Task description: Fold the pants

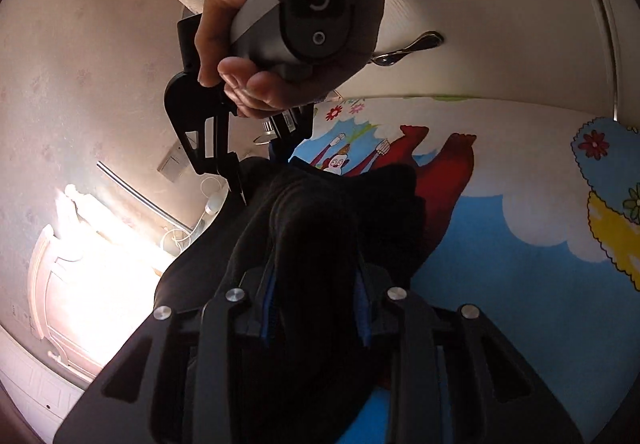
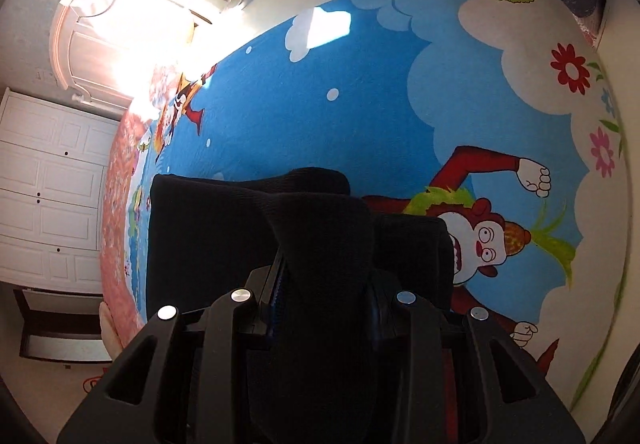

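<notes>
Both sets of jaws are clamped on dark fabric: the left gripper (image 1: 316, 308) pinches a bunched fold of the black pants (image 1: 320, 220) low in the centre of its frame, and the right gripper (image 2: 326, 304) does the same with a raised ridge of the pants (image 2: 240, 228) at the bottom centre of its own view. The rest of the garment lies spread on the bed cover (image 2: 328, 92) — a bright blue sheet printed with white clouds, flowers and a red-suited cartoon monkey (image 2: 480, 240). In the upper middle of the left wrist view a bare hand (image 1: 240, 44) grips the other gripper's grey handle (image 1: 316, 4), which carries a round power-style symbol and a small button; no lettering on it can be read. A white door with a metal lever (image 1: 408, 50) fills the upper right there. In the right wrist view, white panelled cupboards (image 2: 52, 184) stand at the left edge — above them, strong glare washes out a pale piece of furniture.
</notes>
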{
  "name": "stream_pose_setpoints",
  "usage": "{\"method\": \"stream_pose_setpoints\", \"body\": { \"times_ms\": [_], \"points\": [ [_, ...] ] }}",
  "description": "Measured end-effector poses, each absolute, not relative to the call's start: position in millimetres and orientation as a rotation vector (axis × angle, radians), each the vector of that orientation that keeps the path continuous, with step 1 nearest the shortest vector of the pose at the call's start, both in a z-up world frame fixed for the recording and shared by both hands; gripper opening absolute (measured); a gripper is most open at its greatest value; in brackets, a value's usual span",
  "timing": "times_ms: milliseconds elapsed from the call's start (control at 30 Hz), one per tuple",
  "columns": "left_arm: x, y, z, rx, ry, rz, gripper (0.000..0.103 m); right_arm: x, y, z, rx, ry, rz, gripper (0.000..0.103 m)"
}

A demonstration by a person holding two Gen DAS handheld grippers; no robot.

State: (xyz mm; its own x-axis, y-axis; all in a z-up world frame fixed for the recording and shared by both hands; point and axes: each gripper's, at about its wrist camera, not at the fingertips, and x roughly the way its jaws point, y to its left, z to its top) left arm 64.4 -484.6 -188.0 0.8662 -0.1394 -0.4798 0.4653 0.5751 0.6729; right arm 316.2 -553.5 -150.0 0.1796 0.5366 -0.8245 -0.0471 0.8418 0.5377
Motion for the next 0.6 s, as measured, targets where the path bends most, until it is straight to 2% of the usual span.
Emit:
{"method": "stream_pose_setpoints", "body": {
  "times_ms": [167, 400, 600],
  "points": [
    [54, -476, -161, 0.87, 0.308, -0.324, 0.03, 304, -547, -121, 0.341, 1.261, 0.416, 0.033],
    [51, -484, -190, 0.924, 0.331, -0.356, 0.03, 295, -549, -139, 0.273, 1.234, 0.339, 0.033],
    [62, -502, -168, 0.872, 0.316, -0.33, 0.03, 303, -541, -111, 0.184, 1.147, 0.352, 0.033]
  ]
}}
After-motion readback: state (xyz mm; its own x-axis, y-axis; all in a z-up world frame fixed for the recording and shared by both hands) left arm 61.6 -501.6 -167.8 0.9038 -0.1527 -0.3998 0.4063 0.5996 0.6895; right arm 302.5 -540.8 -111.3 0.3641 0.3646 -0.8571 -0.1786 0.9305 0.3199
